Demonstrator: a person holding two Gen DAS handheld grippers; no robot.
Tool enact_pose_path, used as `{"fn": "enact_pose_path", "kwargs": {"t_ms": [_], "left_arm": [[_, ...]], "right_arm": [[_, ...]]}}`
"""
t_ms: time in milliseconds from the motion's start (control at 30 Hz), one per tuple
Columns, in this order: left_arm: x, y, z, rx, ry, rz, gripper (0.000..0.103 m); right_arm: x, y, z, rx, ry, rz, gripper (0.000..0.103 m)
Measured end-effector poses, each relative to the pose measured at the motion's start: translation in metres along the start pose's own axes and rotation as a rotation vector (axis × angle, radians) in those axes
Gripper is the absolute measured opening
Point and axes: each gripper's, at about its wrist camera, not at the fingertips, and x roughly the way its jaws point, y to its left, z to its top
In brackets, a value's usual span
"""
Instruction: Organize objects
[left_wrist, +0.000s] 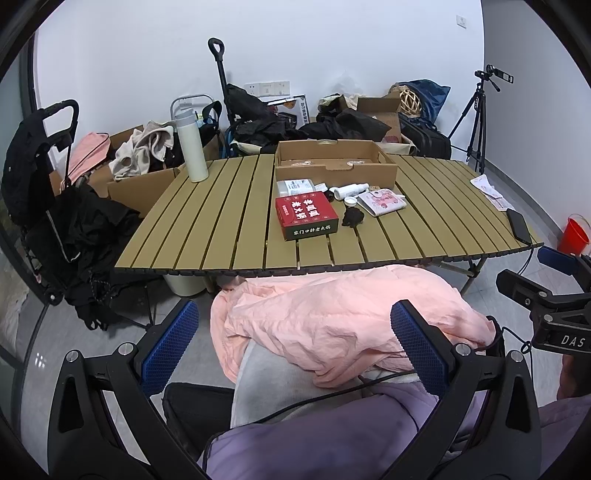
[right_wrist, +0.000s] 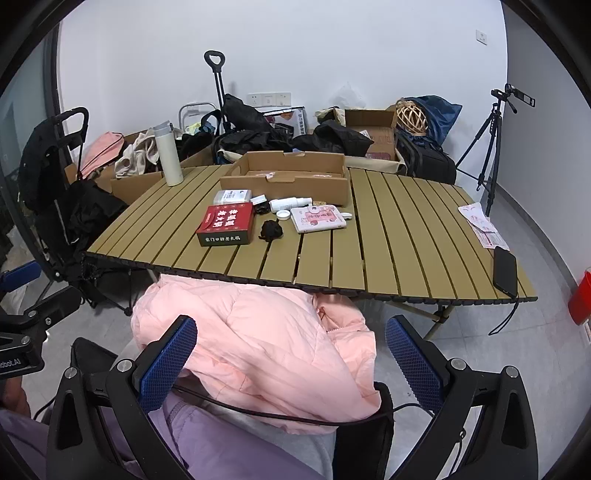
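Both hand-held grippers, left (left_wrist: 293, 345) and right (right_wrist: 291, 360), hang wide open over a pink puffy jacket (right_wrist: 266, 339) on the lap. Nothing's sorted yet: red cardboard box (right_wrist: 225, 225), white spray bottle (right_wrist: 290, 203) and pink pouch (right_wrist: 318, 219) sit loose on the slatted tabletop (right_wrist: 388, 251), just before the empty-looking open cardboard tray (right_wrist: 288, 177).

Left wrist view: sits low above the seated person's lap, looks forward between its own blue fingertips (left_wrist: 173, 343) toward the slatted table (left_wrist: 221, 229), well back from it, table filling mid-frame. Right wrist view: same low seat, faces the same way, placed further right, table (right_wrist: 388, 240) shifted toward frame right. Shared: tabletop, red box (left_wrist: 306, 218) (right_wrist: 226, 224), cardboard tray (left_wrist: 334, 162) (right_wrist: 288, 173), back-wall clutter, tripod (left_wrist: 476, 122) (right_wrist: 487, 144).
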Motion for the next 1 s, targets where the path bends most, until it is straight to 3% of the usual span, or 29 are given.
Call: {"fn": "enact_pose_path", "kwargs": {"t_ms": [600, 833, 933, 1000], "left_arm": [[0.017, -0.003, 0.004, 0.018, 0.039, -0.004, 0.103], [0.062, 0.000, 0.024, 0.018, 0.075, 0.001, 0.103], [0.086, 0.003, 0.034, 0.012, 0.022, -0.039, 0.103], [0.106, 0.003, 0.040, 0.006, 0.017, -0.026, 0.103]], "right_arm": [[0.017, -0.004, 0.001, 0.006, 0.015, -0.011, 0.103], [0.059, -0.014, 0.016, -0.006, 0.050, -0.019, 0.103], [0.085, -0.021, 0.031, -0.002, 0.069, -0.030, 0.103], [0.108, -0.027, 0.042, 0.007, 0.092, -0.008, 0.103]]}}
